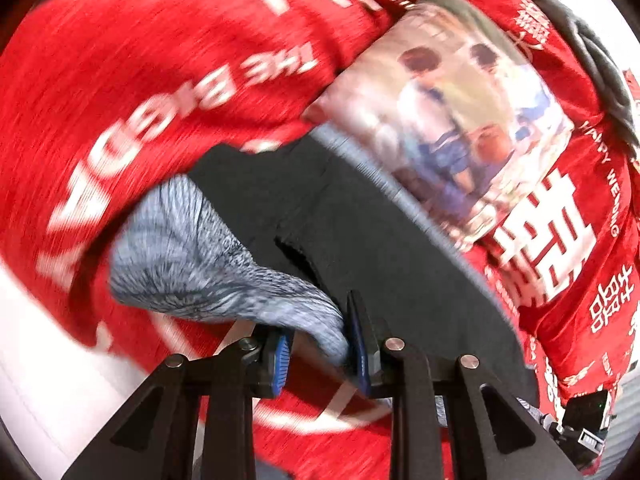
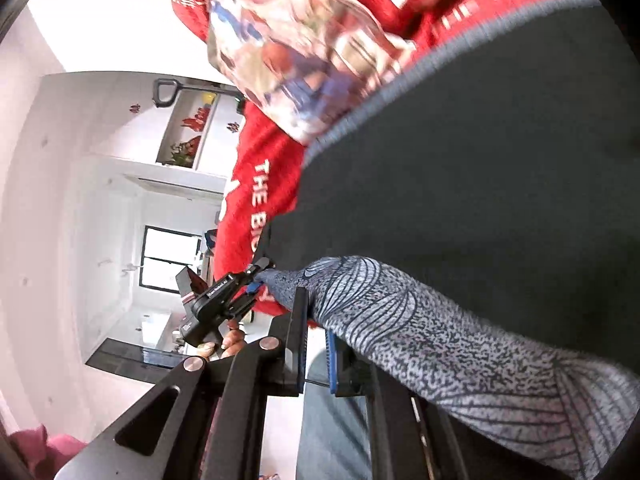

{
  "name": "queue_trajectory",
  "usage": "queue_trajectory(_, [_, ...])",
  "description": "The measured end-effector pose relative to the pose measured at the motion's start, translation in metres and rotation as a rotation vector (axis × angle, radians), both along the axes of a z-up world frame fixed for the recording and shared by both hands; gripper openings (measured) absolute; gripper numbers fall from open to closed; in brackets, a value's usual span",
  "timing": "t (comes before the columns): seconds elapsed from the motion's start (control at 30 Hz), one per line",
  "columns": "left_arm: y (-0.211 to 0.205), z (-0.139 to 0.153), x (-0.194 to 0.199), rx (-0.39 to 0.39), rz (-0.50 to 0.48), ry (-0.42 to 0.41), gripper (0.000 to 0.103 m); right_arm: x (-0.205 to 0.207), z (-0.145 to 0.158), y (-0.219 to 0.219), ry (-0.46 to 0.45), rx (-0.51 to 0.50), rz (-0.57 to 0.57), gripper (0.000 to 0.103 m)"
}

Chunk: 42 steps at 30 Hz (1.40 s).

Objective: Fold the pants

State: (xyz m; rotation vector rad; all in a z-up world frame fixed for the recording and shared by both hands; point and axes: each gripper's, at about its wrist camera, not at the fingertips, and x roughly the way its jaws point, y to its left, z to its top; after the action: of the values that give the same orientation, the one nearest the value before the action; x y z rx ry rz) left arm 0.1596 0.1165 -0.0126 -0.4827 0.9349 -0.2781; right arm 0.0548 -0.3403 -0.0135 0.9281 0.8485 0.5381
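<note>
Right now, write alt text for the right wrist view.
The right gripper is shut on the grey patterned band of dark pants, stretched across to the left gripper, which clamps its far end. Behind hangs a red printed cloth and a white room with a window.

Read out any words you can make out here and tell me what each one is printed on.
"HAPPY WEDDING": red cloth, small white letters.
"THE BIG": the same red cloth, cut off by the pants.
Large white characters on the cloth: not legible.
Label on the left hand-held gripper: too small.
</note>
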Motion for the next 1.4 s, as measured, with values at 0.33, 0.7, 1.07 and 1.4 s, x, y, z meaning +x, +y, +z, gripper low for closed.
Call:
queue_trajectory(0.33, [-0.074,0.035,0.116,0.190,-0.032,-0.092,0.039,0.123,0.021,-0.056,0.029,-0.108,-0.054,0.008])
queue_trajectory(0.7, [-0.086,0.009,0.162,0.334,0.047,-0.085,0.089,0.206,-0.042,-0.088,0.206,-0.163,-0.090,0.009])
queue_trajectory(1.07, [-0.065,0.052,0.119,0.372,0.064,-0.166,0.089,0.166,0.022,-0.061,0.013,-0.177,-0.018,0.072])
queue_trajectory(1.4, [-0.139,-0.033,0.107,0.522,-0.092,-0.060,0.089,0.175,-0.023,-0.027,0.133,-0.359,0.010,0.066])
